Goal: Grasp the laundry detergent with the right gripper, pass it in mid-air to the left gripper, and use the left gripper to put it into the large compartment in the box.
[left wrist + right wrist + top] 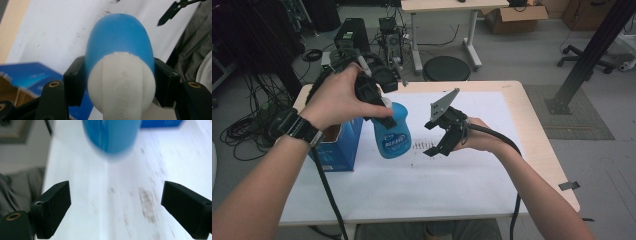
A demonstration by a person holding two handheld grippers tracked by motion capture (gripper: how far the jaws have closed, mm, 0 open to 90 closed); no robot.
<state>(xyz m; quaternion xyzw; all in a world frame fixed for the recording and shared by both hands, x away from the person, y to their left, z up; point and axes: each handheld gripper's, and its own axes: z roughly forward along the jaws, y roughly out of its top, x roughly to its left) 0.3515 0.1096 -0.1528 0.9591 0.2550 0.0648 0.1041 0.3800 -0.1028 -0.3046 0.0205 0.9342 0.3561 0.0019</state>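
Note:
A blue plastic bottle (392,132) with a white cap is held upright over the white paper sheet (437,185). My left gripper (379,107) is shut on its neck, and in the left gripper view the pads press both sides of the white cap (121,85), with the blue body (120,37) beyond. The bottle's base looks slightly above the sheet. My right gripper (437,147) stands open just right of the bottle, low over the paper. Its jaws (115,207) are wide apart with nothing between them, and the blue bottle (111,135) is farther ahead.
An open blue cardboard box (337,145) stands at the table's left, close behind the bottle. Dark smudges (422,146) mark the paper below the right gripper. The wooden table edge (542,145) runs along the right. A round stool (446,67) stands beyond the far edge.

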